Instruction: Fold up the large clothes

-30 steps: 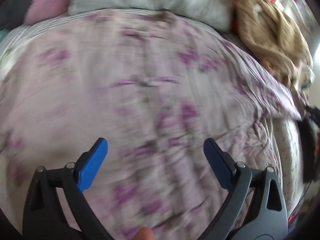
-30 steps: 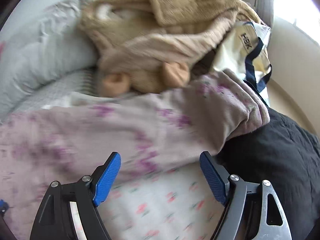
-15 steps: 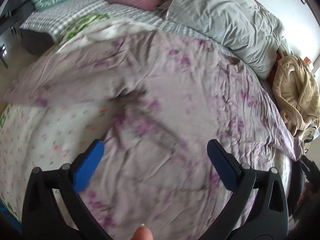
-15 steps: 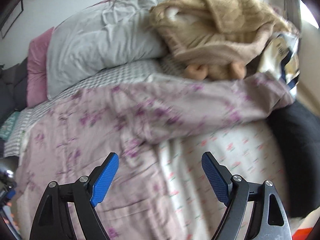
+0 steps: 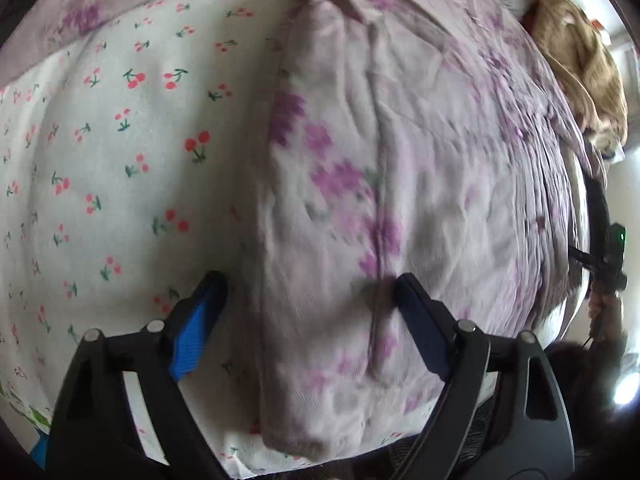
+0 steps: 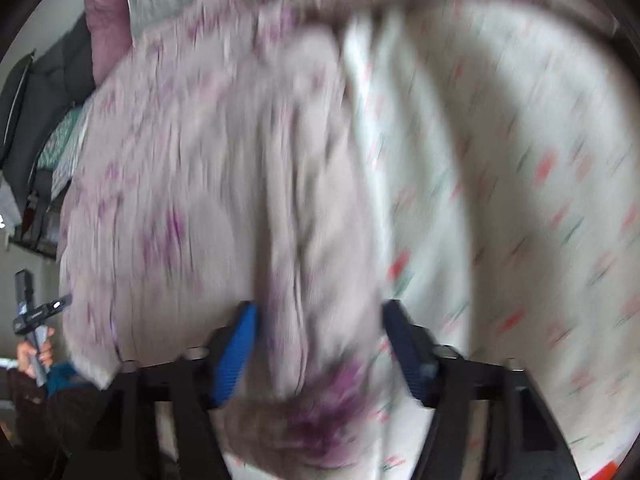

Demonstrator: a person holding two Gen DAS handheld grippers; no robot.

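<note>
Left wrist view: the left tongs (image 5: 308,304) stand spread, straddling the near hem of the lilac floral garment (image 5: 400,160) lying on the cherry-print bed sheet (image 5: 120,160); close on one layer only. Right wrist view, blurred: the right tongs (image 6: 318,338) are spread around a bunched edge; pinch squarely.

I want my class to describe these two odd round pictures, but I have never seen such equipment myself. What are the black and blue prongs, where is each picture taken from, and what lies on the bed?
Each picture comes from a camera fixed on a hand-held claw, looking along its two blue-padded prongs. One shows the left claw, the other the right claw. Both are open and hold nothing. They reach over a pale garment with purple flowers, spread on a white cherry-print sheet, each claw astride one of its edges. A tan fluffy garment lies at the far side. The right picture is blurred.
</note>
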